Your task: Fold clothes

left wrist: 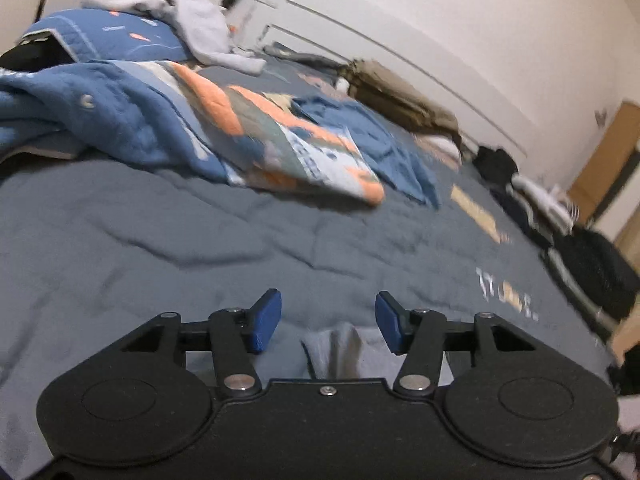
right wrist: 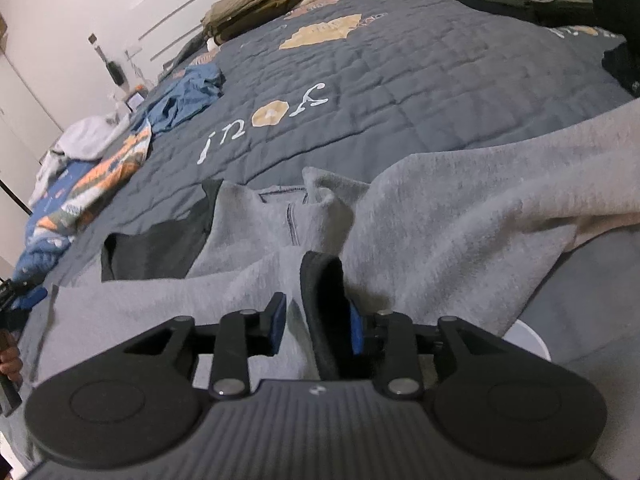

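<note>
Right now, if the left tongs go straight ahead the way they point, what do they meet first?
Probably nothing solid: the open left tongs face bare grey quilt. Further along that line lies the blue and orange patterned blanket. The picture is blurred, so depth is uncertain.

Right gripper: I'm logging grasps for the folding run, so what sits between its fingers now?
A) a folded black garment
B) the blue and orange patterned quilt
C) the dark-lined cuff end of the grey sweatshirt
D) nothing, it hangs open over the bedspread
C: in the right wrist view the right gripper has its blue pads closed against a bunched fold of the grey sweatshirt, with its dark-lined cuff between them.
</note>
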Demonstrator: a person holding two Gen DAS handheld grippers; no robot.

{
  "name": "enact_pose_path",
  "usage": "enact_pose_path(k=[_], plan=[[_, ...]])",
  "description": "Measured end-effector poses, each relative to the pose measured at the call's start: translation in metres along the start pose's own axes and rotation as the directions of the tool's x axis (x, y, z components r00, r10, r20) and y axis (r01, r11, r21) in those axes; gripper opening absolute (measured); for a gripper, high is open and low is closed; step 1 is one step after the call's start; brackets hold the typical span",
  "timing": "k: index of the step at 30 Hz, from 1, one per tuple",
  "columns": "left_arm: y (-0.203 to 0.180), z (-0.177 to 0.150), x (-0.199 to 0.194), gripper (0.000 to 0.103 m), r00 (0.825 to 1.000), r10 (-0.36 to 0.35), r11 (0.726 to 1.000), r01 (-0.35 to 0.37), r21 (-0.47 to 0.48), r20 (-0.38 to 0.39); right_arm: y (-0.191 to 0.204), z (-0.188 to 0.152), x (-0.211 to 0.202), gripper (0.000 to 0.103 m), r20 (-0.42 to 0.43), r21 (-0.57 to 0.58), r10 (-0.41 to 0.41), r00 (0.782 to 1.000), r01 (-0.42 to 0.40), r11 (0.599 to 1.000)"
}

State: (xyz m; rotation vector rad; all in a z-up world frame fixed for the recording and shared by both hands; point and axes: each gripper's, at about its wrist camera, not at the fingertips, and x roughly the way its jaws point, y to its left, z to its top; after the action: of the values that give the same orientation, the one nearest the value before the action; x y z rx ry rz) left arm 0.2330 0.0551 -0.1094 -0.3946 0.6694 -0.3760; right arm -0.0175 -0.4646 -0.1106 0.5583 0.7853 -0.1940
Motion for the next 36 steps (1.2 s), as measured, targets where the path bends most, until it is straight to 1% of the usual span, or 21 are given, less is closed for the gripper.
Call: enact_pose_path(k=[2,7,8,9,10,11,12,13,15,18,21,22,23,24,26,28,29,31,32,34,36], plan=[[0.002,-0.001,0.002,0.052,1.0,-0.015,1.0,0.016,0.005,-0.017,-0.002,0.0,0.003,0.041,0.006,0.011,0.006,1.0,-0.006,1.0],[-0.013,-0.012,0.016,0.052,0.997,-0.032,0.997,0.037,0.072,-0.069,-0.006,-0.001,0.011,0.042,0.02,0.035,0.014,1.0,-0.014,0.999],[-0.016,-0.015,0.019,0.049,0.996,-0.03,0.995,0.037,0.09,-0.082,-0.005,-0.002,0.013,0.042,0.022,0.035,0.01,1.0,-0.011,0.999],[-0.018,-0.019,0.021,0.032,0.995,-0.023,0.994,0.032,0.101,-0.093,-0.004,-0.003,0.013,0.041,0.029,0.027,0.003,1.0,-0.004,1.0],[-0.019,-0.022,0.023,0.019,0.995,-0.012,0.994,0.024,0.109,-0.102,-0.003,-0.004,0.014,0.038,0.036,0.022,-0.007,0.999,0.007,1.0],[-0.017,-0.023,0.022,0.006,0.995,-0.014,0.994,0.024,0.104,-0.095,-0.001,-0.005,0.014,0.03,0.043,0.019,-0.016,0.999,0.015,1.0],[-0.014,-0.023,0.02,0.006,0.996,-0.023,0.995,0.03,0.092,-0.081,-0.001,-0.006,0.014,0.022,0.05,0.024,-0.014,0.999,0.013,1.0],[-0.012,-0.021,0.016,0.006,0.998,-0.033,0.996,0.038,0.079,-0.06,-0.001,-0.005,0.012,0.015,0.058,0.034,-0.001,0.998,-0.001,0.999],[-0.009,-0.016,0.011,0.006,0.999,-0.046,0.997,0.048,0.061,-0.024,-0.001,-0.003,0.004,0.01,0.084,0.071,0.029,0.996,-0.035,0.997],[-0.01,-0.015,0.01,0.006,0.999,-0.031,0.998,0.032,0.062,-0.017,0.002,0.003,-0.018,0.008,0.14,0.112,0.084,0.987,-0.1,0.989],[-0.017,-0.02,0.017,0.006,0.999,0.009,0.995,-0.005,0.105,-0.045,0.005,0.01,-0.03,0.008,0.167,0.095,0.098,0.981,-0.115,0.989],[-0.018,-0.021,0.019,0.007,0.998,0.028,0.994,-0.022,0.11,-0.056,0.007,0.01,-0.024,0.008,0.135,0.075,0.077,0.988,-0.088,0.993],[-0.018,-0.022,0.019,0.01,0.997,0.043,0.994,-0.036,0.106,-0.063,0.008,0.009,-0.018,0.009,0.108,0.055,0.053,0.993,-0.059,0.997],[-0.017,-0.021,0.019,0.019,0.996,0.053,0.994,-0.046,0.101,-0.065,0.008,0.006,-0.011,0.011,0.092,0.034,0.022,0.996,-0.025,0.999],[-0.019,-0.018,0.012,0.032,0.996,0.075,0.991,-0.069,0.114,-0.045,0.01,0.001,0.002,0.011,0.065,-0.007,-0.037,0.997,0.038,0.999],[-0.024,-0.015,0.0,0.034,0.996,0.089,0.984,-0.086,0.157,-0.015,0.012,-0.001,0.005,0.013,0.055,-0.039,-0.063,0.997,0.065,0.997],[-0.028,-0.014,-0.005,0.034,0.997,0.083,0.979,-0.079,0.188,-0.012,0.015,0.0,-0.001,0.017,0.06,-0.05,-0.081,0.995,0.084,0.995],[-0.039,-0.014,-0.015,0.037,0.998,0.065,0.965,-0.06,0.256,-0.013,0.02,0.004,-0.012,0.025,0.073,-0.07,-0.116,0.991,0.121,0.99],[-0.045,-0.014,-0.021,0.04,0.998,0.06,0.954,-0.054,0.295,-0.012,0.022,0.005,-0.018,0.029,0.079,-0.08,-0.134,0.988,0.14,0.987],[-0.059,-0.021,-0.032,0.044,0.998,0.057,0.922,-0.048,0.384,-0.012,0.028,0.008,-0.033,0.032,0.105,-0.1,-0.161,0.981,0.171,0.98],[-0.072,-0.03,-0.044,0.044,0.998,0.058,0.88,-0.044,0.472,-0.015,0.034,0.012,-0.048,0.033,0.158,-0.105,-0.151,0.976,0.169,0.98]])
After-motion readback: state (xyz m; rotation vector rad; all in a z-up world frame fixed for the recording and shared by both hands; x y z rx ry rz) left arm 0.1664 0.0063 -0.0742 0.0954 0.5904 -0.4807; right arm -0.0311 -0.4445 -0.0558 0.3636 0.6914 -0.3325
